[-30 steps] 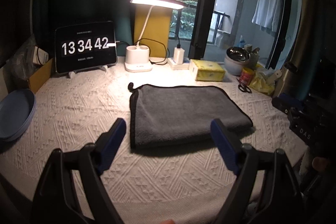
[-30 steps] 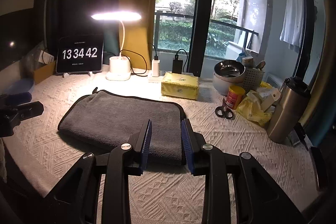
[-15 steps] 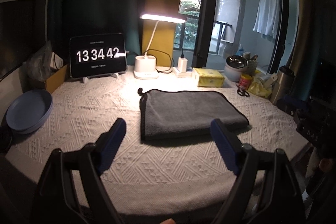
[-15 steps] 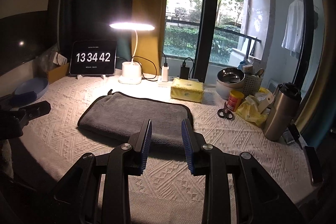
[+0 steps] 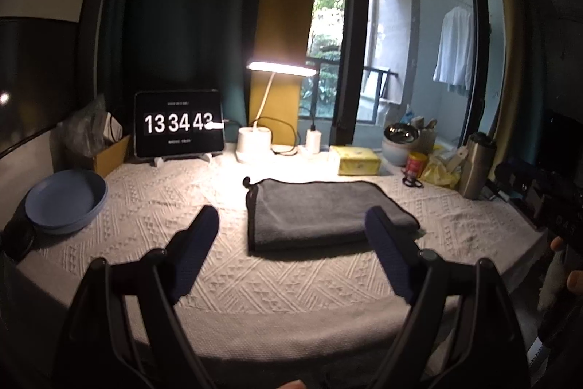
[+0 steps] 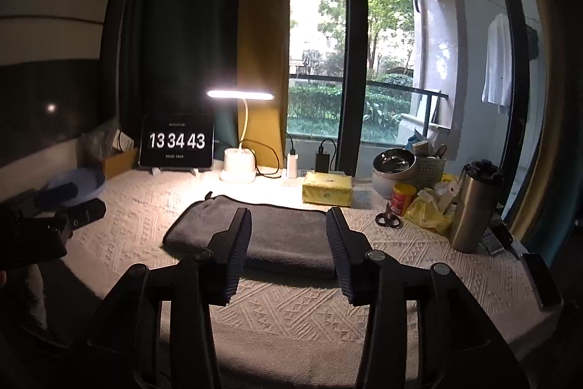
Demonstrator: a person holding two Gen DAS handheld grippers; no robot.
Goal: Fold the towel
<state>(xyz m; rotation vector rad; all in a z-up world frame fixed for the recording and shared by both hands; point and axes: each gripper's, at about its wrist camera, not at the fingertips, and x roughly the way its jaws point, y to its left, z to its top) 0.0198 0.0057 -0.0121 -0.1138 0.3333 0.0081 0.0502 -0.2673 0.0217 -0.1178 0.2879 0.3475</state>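
The left gripper [image 5: 291, 236] hovers with its fingers spread wide, holding nothing. The right gripper [image 6: 288, 243] is also parted (a narrower gap) and empty. Ahead of both lies the folded grey towel [image 5: 328, 214] flat on the white tablecloth [image 5: 255, 283], apart from every fingertip. Beyond the towel stands a lit desk lamp [image 6: 238, 133].
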